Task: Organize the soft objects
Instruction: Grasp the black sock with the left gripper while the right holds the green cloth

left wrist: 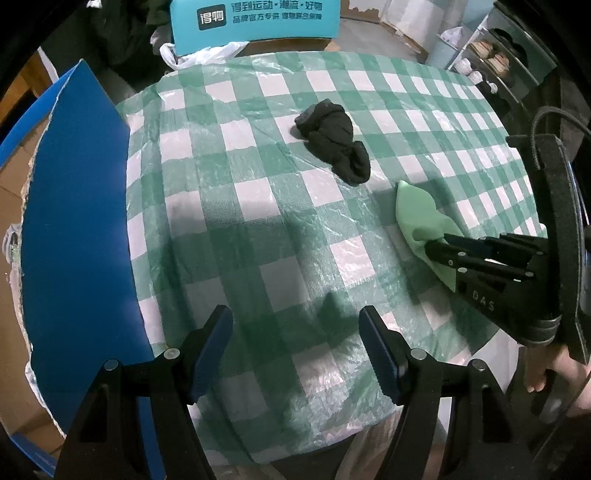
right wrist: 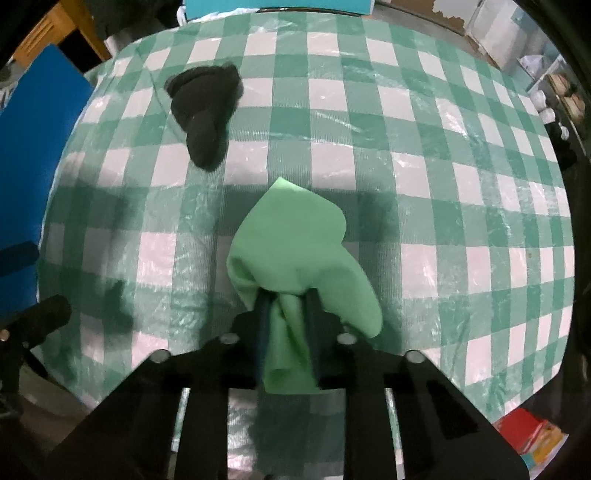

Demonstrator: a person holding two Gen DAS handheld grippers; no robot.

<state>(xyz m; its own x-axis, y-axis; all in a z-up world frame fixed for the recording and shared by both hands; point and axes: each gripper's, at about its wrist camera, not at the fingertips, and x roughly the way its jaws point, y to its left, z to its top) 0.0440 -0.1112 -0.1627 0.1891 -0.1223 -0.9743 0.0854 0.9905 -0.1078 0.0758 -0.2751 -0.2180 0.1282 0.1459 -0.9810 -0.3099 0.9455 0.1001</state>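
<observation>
A light green cloth (right wrist: 291,243) hangs bunched from my right gripper (right wrist: 286,314), which is shut on it just above the checked tablecloth; it also shows in the left wrist view (left wrist: 421,214), with the right gripper (left wrist: 437,247) at the table's right side. A crumpled black sock or cloth (left wrist: 334,138) lies near the table's middle, apart from both grippers; it shows in the right wrist view (right wrist: 205,110) at the far left. My left gripper (left wrist: 295,350) is open and empty over the near edge of the table.
The table has a green and white checked cover (left wrist: 258,221) under clear plastic. A blue box flap (left wrist: 77,229) stands at the left of the table. A teal box (left wrist: 255,18) sits beyond the far edge. Shelves (left wrist: 495,62) stand at the far right.
</observation>
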